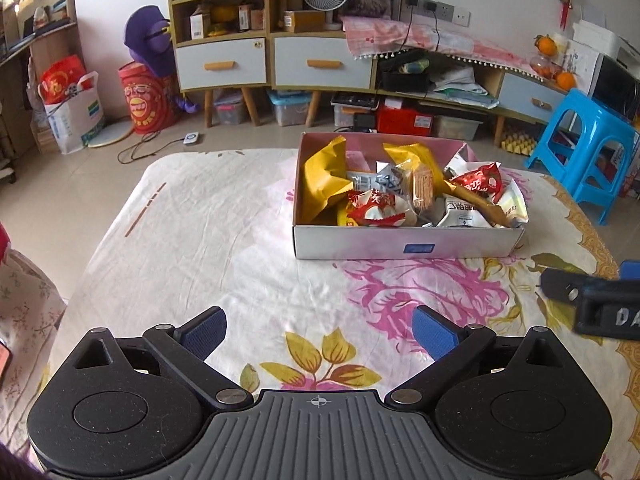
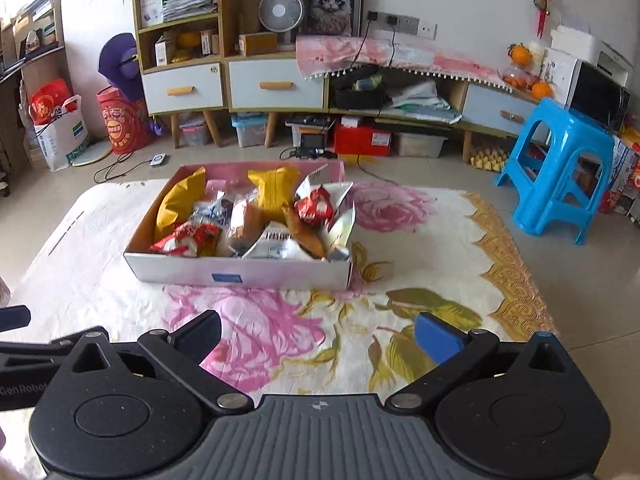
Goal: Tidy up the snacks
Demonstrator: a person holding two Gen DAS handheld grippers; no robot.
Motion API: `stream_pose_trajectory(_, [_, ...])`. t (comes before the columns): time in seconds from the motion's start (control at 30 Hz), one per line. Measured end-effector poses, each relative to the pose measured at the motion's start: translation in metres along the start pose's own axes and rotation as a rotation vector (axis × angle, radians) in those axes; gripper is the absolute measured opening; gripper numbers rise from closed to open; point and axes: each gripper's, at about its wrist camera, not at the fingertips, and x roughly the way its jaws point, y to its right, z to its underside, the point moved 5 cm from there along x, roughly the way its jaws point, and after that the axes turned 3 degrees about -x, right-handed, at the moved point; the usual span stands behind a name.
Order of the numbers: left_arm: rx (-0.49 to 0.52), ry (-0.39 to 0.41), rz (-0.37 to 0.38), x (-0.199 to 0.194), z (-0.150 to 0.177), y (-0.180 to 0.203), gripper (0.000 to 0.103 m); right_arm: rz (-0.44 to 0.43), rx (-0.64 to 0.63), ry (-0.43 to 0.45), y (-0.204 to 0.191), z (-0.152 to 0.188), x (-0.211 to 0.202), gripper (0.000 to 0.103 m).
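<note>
A shallow cardboard box [image 1: 400,245] [image 2: 192,272] stands on the flowered tablecloth, filled with snack packets: yellow bags [image 1: 320,184] [image 2: 180,200], red-and-white wrappers [image 1: 478,182] [image 2: 316,206], white packets [image 1: 460,212] [image 2: 276,246] and a brown stick-shaped snack [image 1: 476,202] [image 2: 306,234]. My left gripper [image 1: 320,334] is open and empty, low over the cloth in front of the box. My right gripper [image 2: 320,338] is open and empty, in front of the box and to its right. The right gripper's body shows at the right edge of the left wrist view [image 1: 592,300].
The table [image 1: 192,232] [image 2: 440,248] is covered by a white cloth with pink flowers. A blue plastic stool [image 1: 580,152] [image 2: 560,172] stands beyond the table's right corner. Cabinets [image 1: 272,60] [image 2: 232,80], storage bins and bags line the far wall.
</note>
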Motion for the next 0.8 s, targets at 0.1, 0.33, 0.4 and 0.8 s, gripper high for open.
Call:
stream_pose_trajectory(0.1, [0.008, -0.001, 0.006, 0.001, 0.002, 0.003, 0.100, -0.007, -0.009, -0.020, -0.004, 0.005, 0.003, 0.095])
stream_pose_trajectory(0.33, [0.012, -0.026, 0.020, 0.002, 0.008, 0.007, 0.100, -0.011, -0.024, -0.027, -0.009, 0.009, 0.005, 0.095])
stream_pose_trajectory(0.4, [0.015, -0.029, 0.017, 0.002, 0.009, 0.007, 0.100, -0.012, -0.028, -0.030, -0.011, 0.009, 0.005, 0.095])
stream_pose_trajectory(0.8, [0.017, -0.036, 0.022, 0.002, 0.011, 0.008, 0.100, -0.010, -0.028, -0.034, -0.011, 0.011, 0.004, 0.095])
